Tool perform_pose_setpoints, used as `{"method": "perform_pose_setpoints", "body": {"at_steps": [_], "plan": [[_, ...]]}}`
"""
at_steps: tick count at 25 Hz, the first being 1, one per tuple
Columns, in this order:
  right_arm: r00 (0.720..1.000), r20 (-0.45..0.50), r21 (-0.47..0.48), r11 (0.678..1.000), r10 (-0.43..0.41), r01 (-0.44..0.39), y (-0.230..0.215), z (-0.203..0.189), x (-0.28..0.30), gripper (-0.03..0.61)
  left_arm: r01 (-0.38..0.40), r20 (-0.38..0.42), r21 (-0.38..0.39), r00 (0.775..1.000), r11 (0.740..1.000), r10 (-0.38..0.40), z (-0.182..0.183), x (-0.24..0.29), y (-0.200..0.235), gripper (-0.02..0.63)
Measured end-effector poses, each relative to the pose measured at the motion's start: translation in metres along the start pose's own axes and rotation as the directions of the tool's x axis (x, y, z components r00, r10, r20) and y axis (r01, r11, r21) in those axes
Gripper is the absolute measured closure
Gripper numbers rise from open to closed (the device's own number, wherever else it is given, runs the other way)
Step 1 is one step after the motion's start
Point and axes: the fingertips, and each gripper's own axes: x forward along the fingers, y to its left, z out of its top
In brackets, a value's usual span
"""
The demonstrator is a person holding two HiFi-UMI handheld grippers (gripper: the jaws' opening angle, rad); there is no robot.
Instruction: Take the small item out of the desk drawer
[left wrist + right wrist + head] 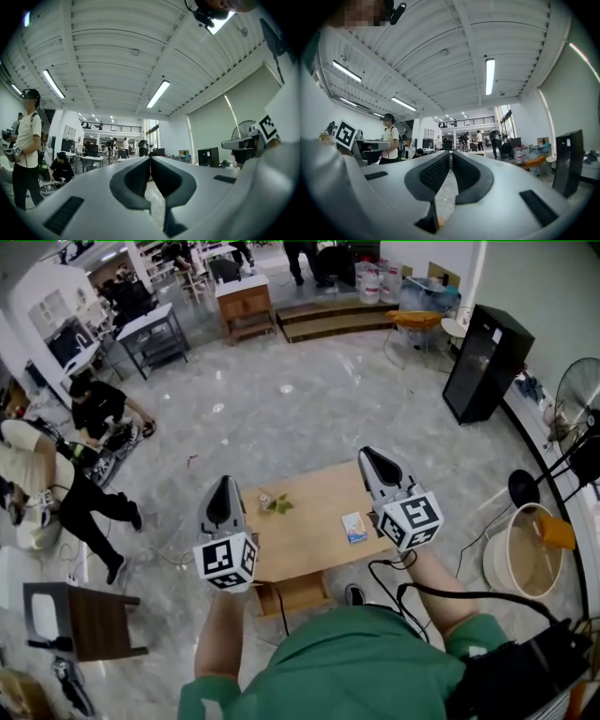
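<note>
Desk drawer (292, 594) is seen under the near edge of the wooden desk (319, 554), its long axis along that edge and its front turned toward the person. A small box (354, 527) and leaves (278, 505) are laid on top. The left gripper (224, 484) and the right gripper (368, 454) are held closed and empty above.

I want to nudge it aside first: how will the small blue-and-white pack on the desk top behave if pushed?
The pack lies flat on the desk, so it probably won't roll or tip. It looks small and thin, likely light, and may slide on the smooth wood.
</note>
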Motion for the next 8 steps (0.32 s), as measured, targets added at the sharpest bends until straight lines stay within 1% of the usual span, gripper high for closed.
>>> {"method": "perform_pose_setpoints", "body": {"at_steps": [5, 8], "plan": [[0.999, 0.044, -0.031, 0.999, 0.016, -0.015, 0.0, 0.017, 0.018, 0.538, -0.013, 0.027, 0.008, 1.0, 1.0, 0.012, 0.011, 0.009, 0.008, 0.592], [0.999, 0.036, -0.041, 0.999, 0.013, -0.011, -0.003, 0.016, 0.021, 0.538, -0.011, 0.014, 0.001, 1.0, 1.0, 0.011, 0.004, 0.013, 0.006, 0.592]]}}
